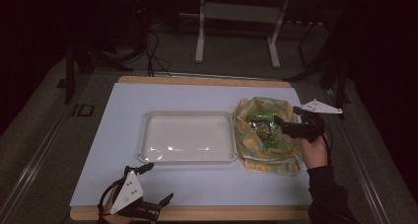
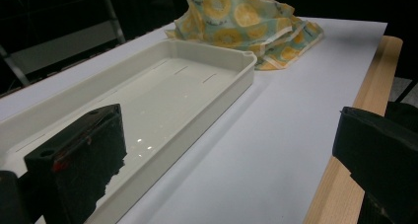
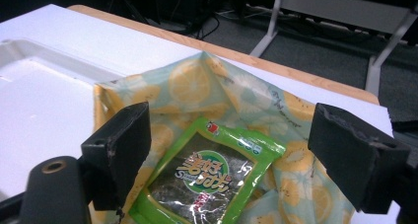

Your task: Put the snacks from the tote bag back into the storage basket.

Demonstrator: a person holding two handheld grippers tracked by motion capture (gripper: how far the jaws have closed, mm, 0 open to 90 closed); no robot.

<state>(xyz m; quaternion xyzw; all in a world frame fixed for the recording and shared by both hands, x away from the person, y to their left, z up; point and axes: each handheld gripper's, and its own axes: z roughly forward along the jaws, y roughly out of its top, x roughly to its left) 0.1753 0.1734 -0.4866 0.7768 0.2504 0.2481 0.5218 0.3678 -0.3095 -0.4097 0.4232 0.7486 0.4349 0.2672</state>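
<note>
1. Nearest the camera, at the lower left of the high view, the left gripper (image 1: 155,184) rests by the table's front edge, jaws wide apart and empty.
2. At centre right, the right gripper (image 1: 291,119) hangs over the lemon-print bag (image 1: 266,157), jaws spread, holding nothing.
3. Inside the bag lies a green snack packet (image 3: 207,184).
4. Left of the bag, touching it, stands an empty white tray (image 1: 148,135) on the white board (image 1: 118,100).

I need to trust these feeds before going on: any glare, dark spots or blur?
High view: room beyond the table is very dark, small glare spots on the tray. Left gripper view: sharp, faint glints in the tray. Right gripper view: reflections on the green snack packet, print partly legible.
</note>
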